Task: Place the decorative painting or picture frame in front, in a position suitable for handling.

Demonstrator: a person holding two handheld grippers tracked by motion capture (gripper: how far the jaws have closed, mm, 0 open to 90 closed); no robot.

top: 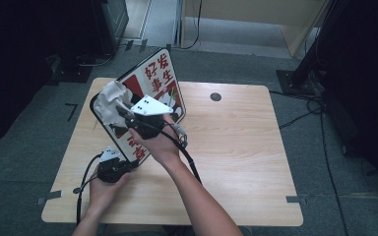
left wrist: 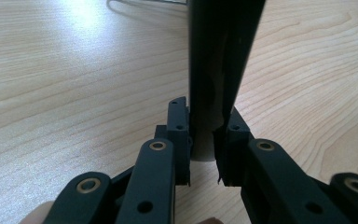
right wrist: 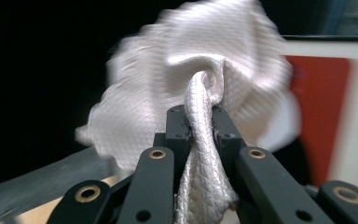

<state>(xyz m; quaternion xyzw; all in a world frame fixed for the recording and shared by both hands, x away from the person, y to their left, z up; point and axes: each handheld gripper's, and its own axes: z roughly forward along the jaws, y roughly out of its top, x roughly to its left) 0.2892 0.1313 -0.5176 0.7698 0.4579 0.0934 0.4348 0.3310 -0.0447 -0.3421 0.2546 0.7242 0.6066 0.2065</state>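
This is looking like a lab or recording studio rather than a home: a lone wooden tabletop (top: 236,147) is standing on grey carpet (top: 24,162) in the middle of the frame, with tape marks (top: 294,199) sitting by its corners. Black cables (top: 305,115) are trailing across the floor at the right, a black stand base (top: 295,78) is resting at the upper right, and dark equipment (top: 110,22) is crowding the upper left, beside a pale partition (top: 256,12) running along the top.
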